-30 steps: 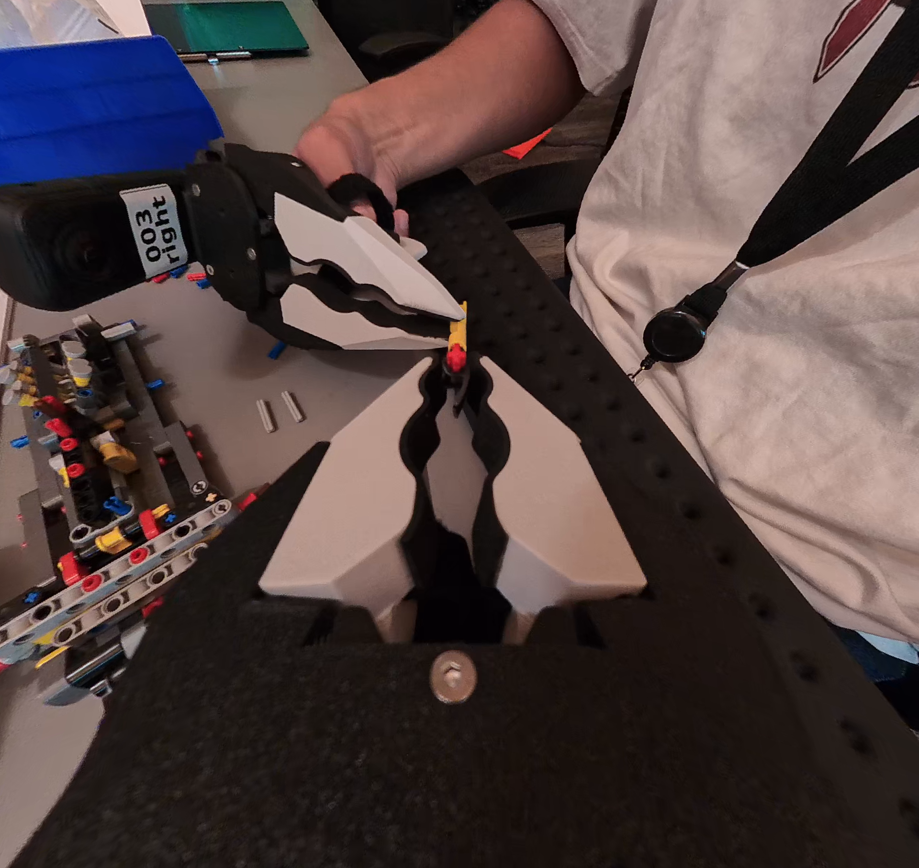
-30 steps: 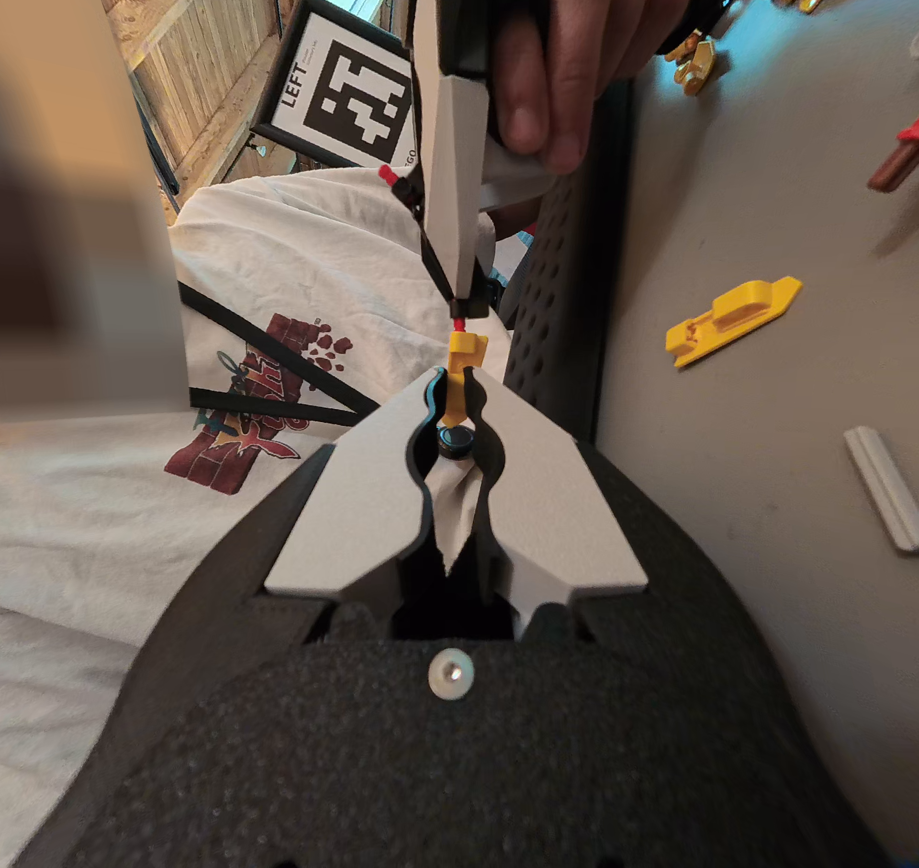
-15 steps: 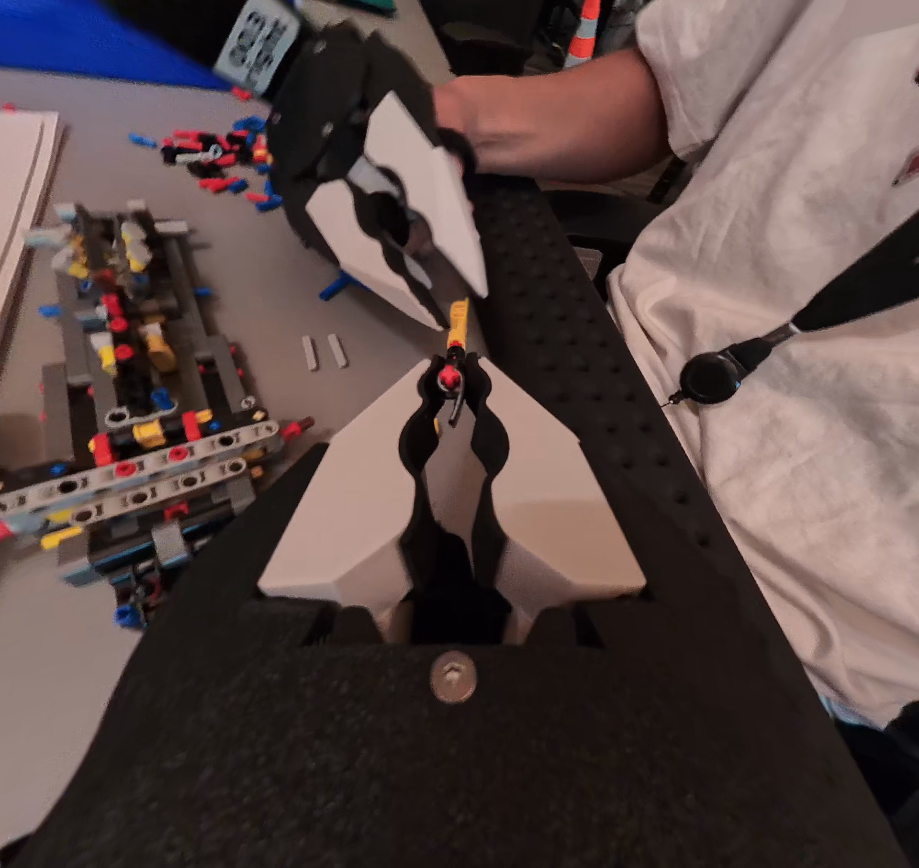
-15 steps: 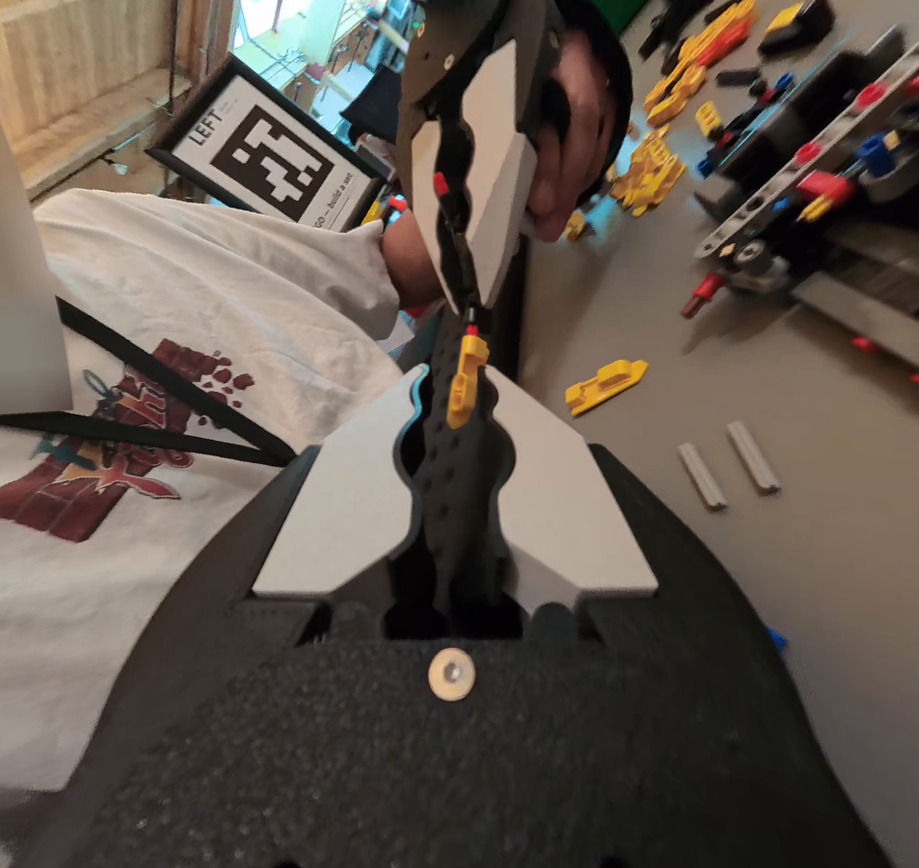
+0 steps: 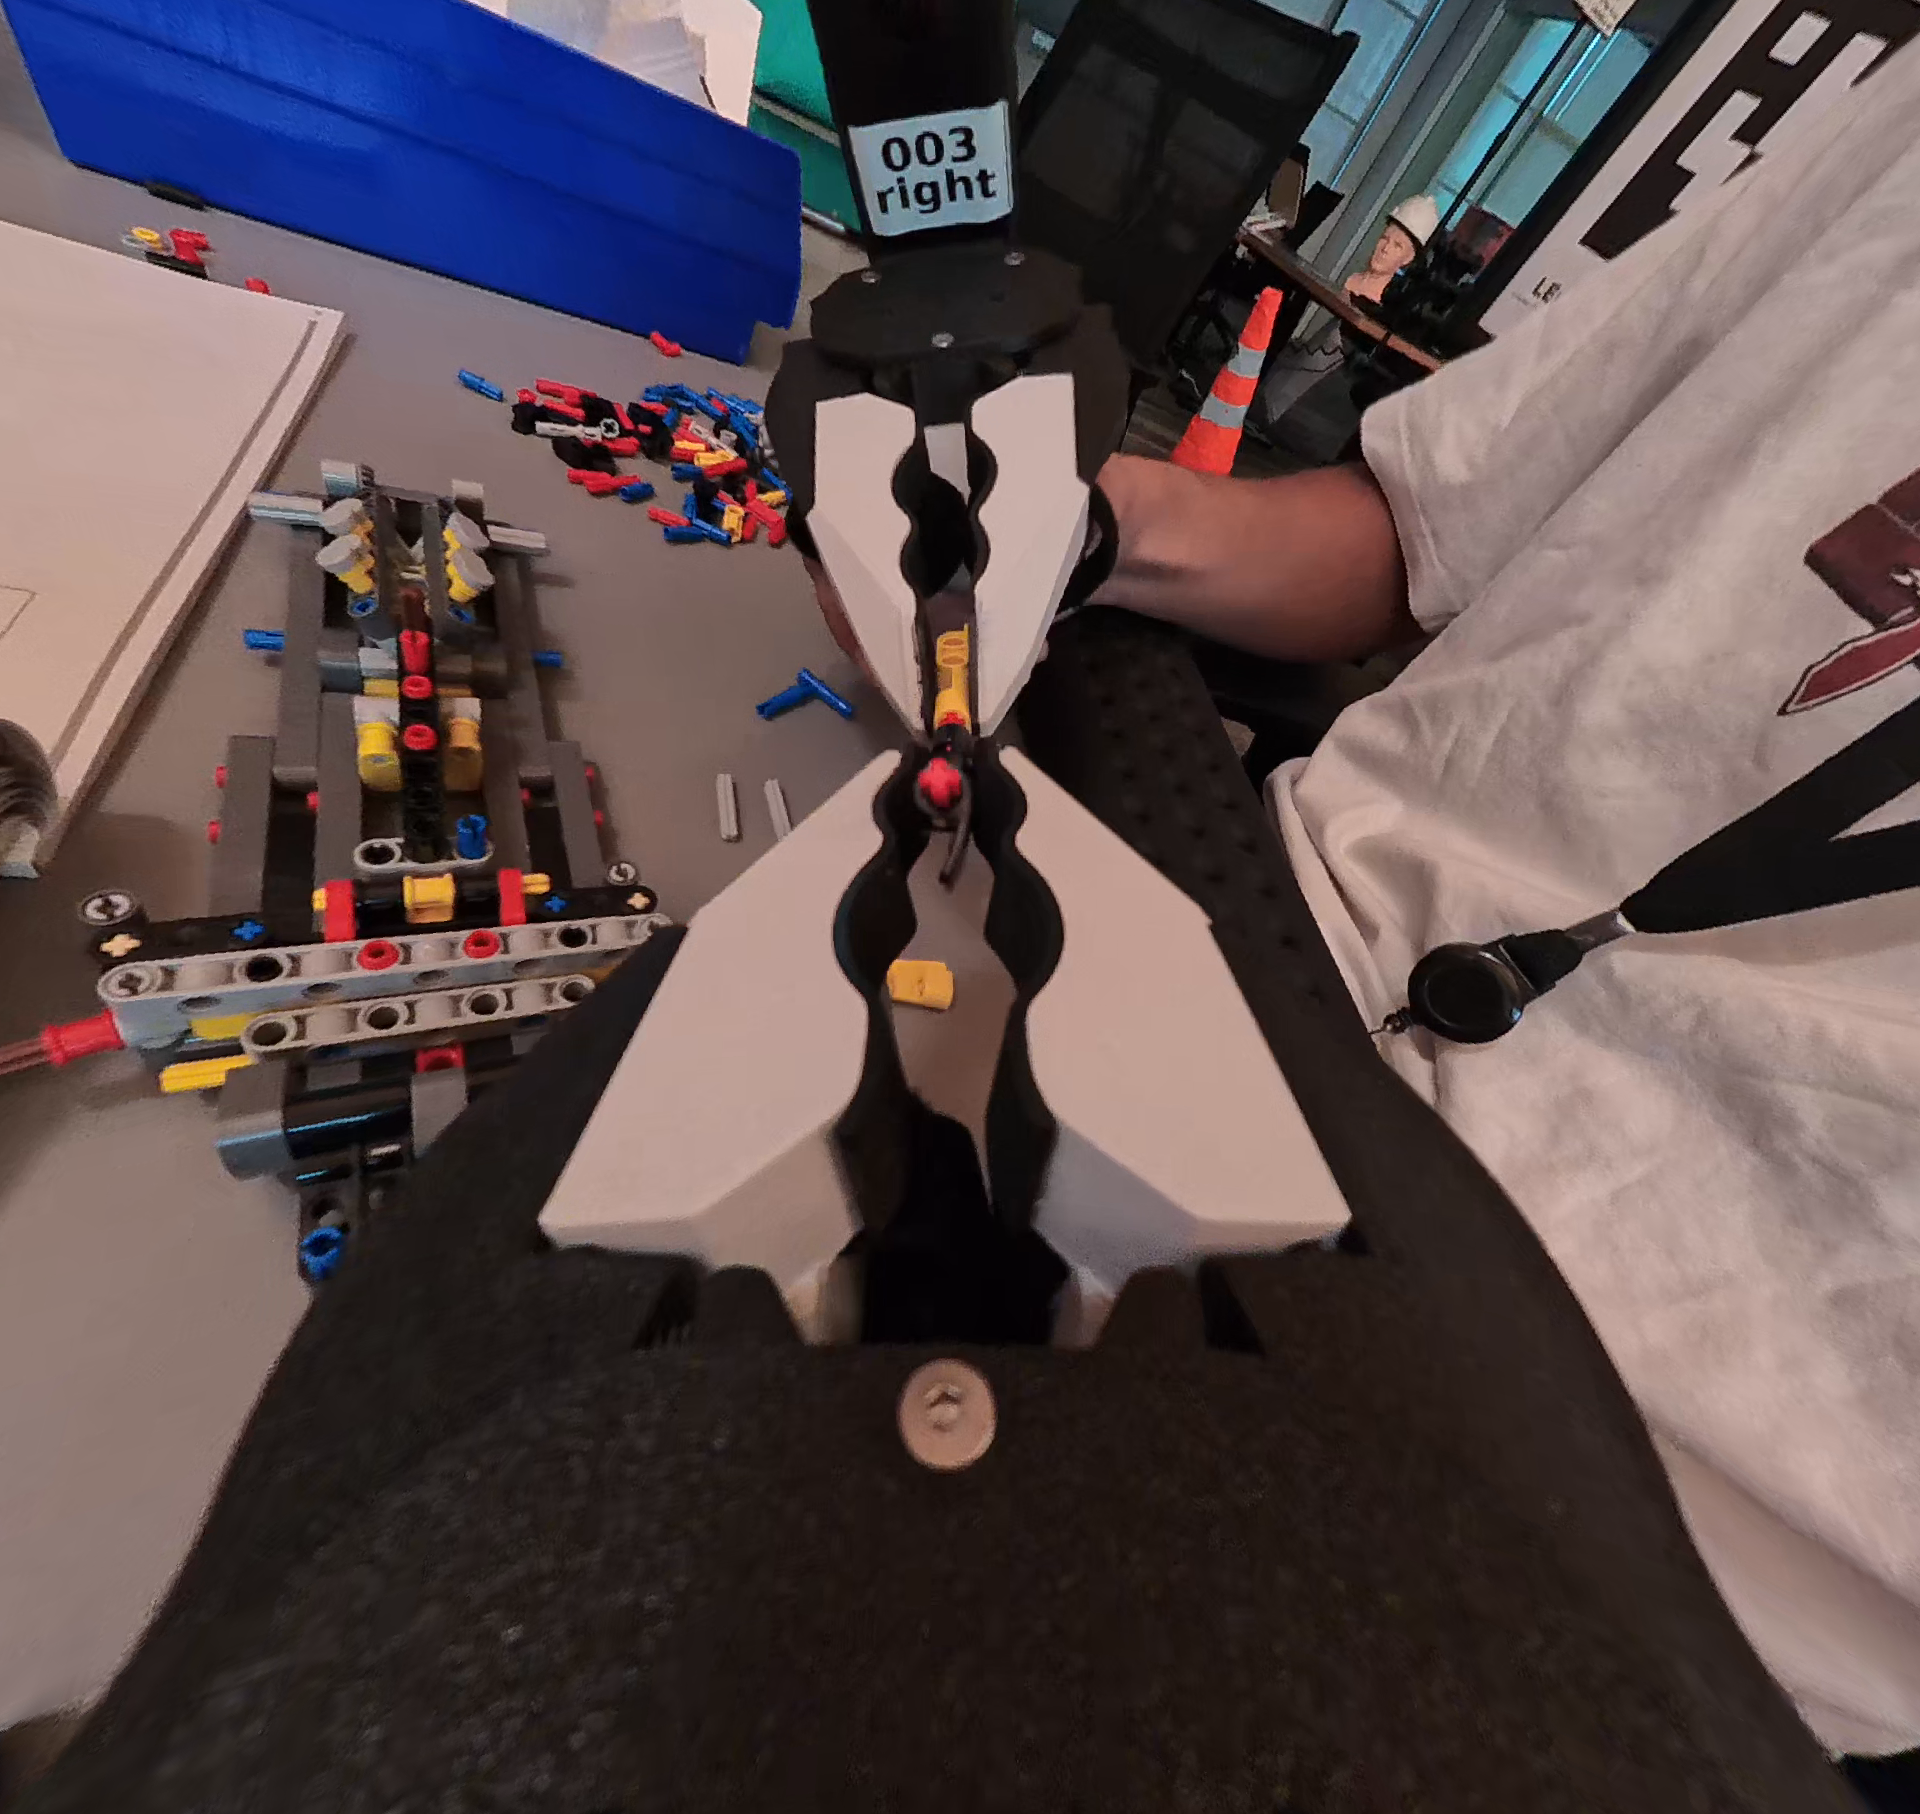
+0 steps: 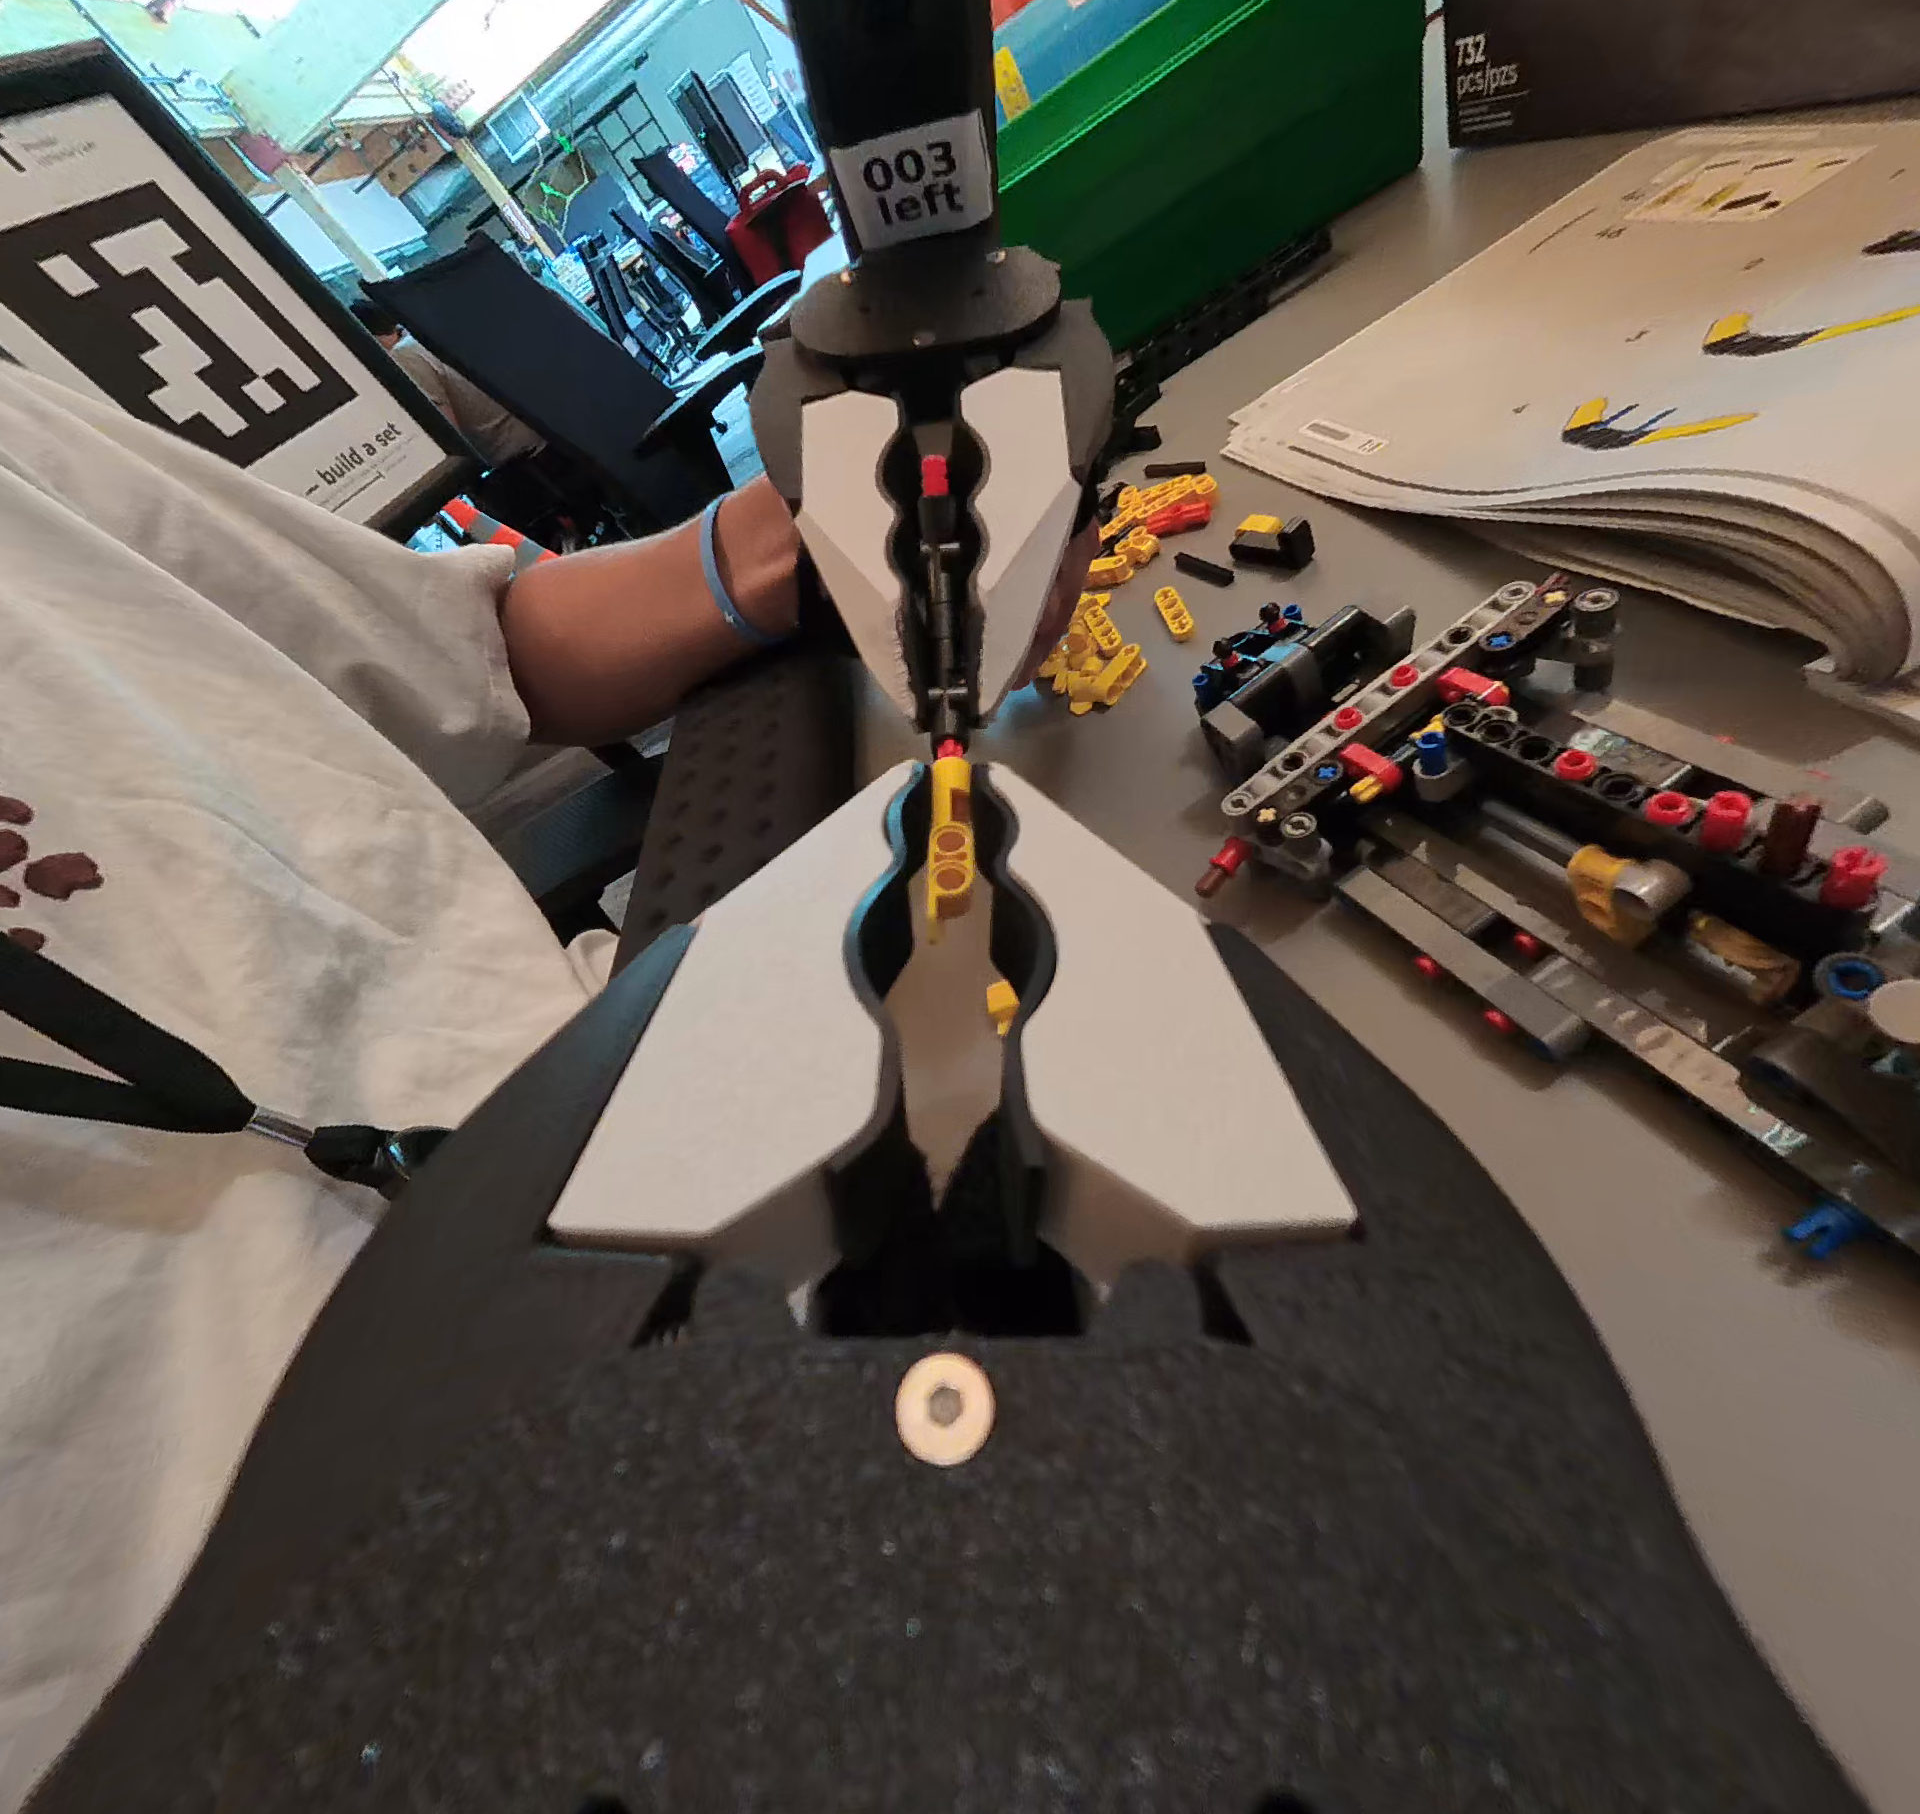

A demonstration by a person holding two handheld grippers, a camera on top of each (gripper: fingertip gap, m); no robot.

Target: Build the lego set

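Together, two grippers, left gripper, right gripper, one yellow piece

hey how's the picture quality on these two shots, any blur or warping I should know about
Left wrist view: strong wide-angle bending at the edges; the left gripper and the red-tipped piece it pinches look sharp, while the lego frame smears slightly toward the left edge. Right wrist view: same bending; bright windows wash out the top left; the yellow piece in the right gripper is sharp, the lego frame a little soft.

Bare table btwn chassis build & black edge rail; loose pin pile blocks far side.
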